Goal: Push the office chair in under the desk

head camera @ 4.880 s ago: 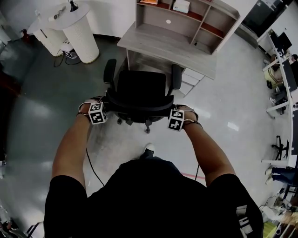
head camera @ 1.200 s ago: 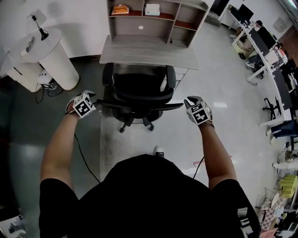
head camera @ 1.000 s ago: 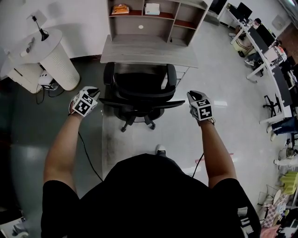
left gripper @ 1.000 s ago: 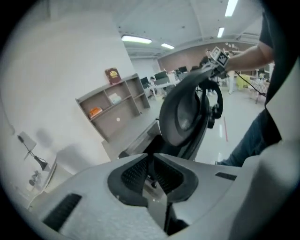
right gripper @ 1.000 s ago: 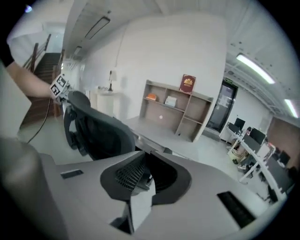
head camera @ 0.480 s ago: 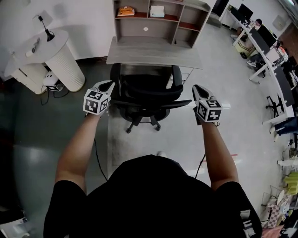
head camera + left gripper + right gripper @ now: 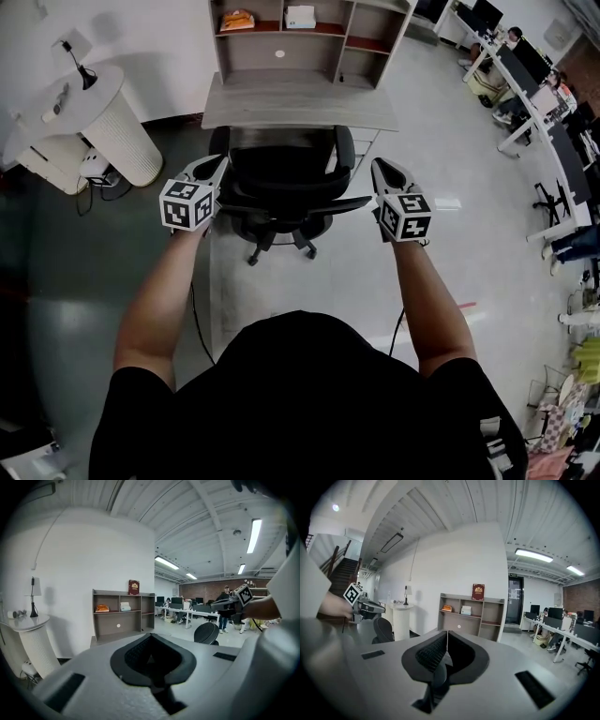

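We are holding both forearms stretched forward. The left hand-held gripper (image 7: 217,164) and the right hand-held gripper (image 7: 380,167) are flanking the black mesh-backed office chair (image 7: 281,173), each pointing nearly level with its jaws closed on nothing. The chair is standing with its seat front at the edge of the grey wooden worktop (image 7: 300,101). Each gripper view is showing the other gripper across the chair's back; only the head view is showing the seat.

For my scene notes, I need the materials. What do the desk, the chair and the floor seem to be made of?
Desk: wood or wood-look laminate, matte grey-brown; grain streaks show.
Chair: black, perhaps plastic with mesh or fabric; too dark to tell.
Floor: hard and glossy; it shows bright reflections.
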The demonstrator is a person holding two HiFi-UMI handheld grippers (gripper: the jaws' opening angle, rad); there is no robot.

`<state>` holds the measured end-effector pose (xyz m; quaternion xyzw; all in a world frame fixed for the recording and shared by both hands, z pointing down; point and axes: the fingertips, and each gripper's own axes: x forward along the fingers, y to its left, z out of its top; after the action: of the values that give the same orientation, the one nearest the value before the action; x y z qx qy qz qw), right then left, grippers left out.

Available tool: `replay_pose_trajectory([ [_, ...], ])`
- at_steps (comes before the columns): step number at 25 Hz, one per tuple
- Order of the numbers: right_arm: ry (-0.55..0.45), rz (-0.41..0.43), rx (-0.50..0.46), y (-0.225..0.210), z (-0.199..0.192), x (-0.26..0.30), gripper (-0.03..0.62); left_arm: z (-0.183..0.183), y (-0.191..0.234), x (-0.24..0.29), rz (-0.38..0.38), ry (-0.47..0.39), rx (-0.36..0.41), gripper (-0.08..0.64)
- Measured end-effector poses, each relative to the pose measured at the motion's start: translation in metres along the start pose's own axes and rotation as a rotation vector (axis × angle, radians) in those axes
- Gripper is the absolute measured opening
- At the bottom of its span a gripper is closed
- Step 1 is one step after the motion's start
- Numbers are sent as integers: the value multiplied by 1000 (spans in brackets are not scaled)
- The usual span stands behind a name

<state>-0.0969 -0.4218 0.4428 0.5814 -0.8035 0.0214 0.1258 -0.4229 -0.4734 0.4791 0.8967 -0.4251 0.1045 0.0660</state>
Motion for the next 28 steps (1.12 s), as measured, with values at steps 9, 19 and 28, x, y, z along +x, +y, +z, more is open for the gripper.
replay_pose_trajectory([
  [9, -3, 21, -4, -8, 2, 4, 14, 6, -13, 2, 27, -13, -5, 17],
  [19, -24, 1, -3, -18, 7, 4, 12, 11, -16, 1, 50, -16, 3, 17],
  [28, -62, 11, 3, -15, 14, 5, 9, 9, -4, -5, 70, -33, -20, 17],
])
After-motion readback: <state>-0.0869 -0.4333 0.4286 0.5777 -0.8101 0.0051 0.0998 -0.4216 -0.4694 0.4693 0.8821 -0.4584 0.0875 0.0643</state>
